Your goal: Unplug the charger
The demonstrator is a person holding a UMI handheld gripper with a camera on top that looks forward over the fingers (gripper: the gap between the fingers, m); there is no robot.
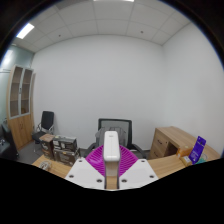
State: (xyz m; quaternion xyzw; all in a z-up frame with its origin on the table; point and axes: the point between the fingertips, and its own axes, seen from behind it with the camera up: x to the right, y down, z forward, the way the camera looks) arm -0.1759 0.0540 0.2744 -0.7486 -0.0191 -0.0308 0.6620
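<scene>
While raised w/ office beyond, gripper (111,165) fingers clench white charger (111,150), pinched btwn pink pads (97,160).

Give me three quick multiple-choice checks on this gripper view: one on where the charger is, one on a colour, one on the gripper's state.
1. Where is the white rectangular plastic charger?
A. lying on the wooden desk
B. upright between the gripper's fingers
C. on the black office chair

2. What colour are the pads on the fingers' inner faces?
A. yellow
B. green
C. purple-magenta

3. What state is the gripper in?
A. open, with nothing between the fingers
B. shut on the charger
C. open, with the charger far ahead of it

Answers:
1 B: the charger stands between the two fingers, in front of the chair beyond.
2 C: both pads show purple-magenta beside the white charger.
3 B: the pads appear to press on the charger's two sides with no gap showing.
</scene>
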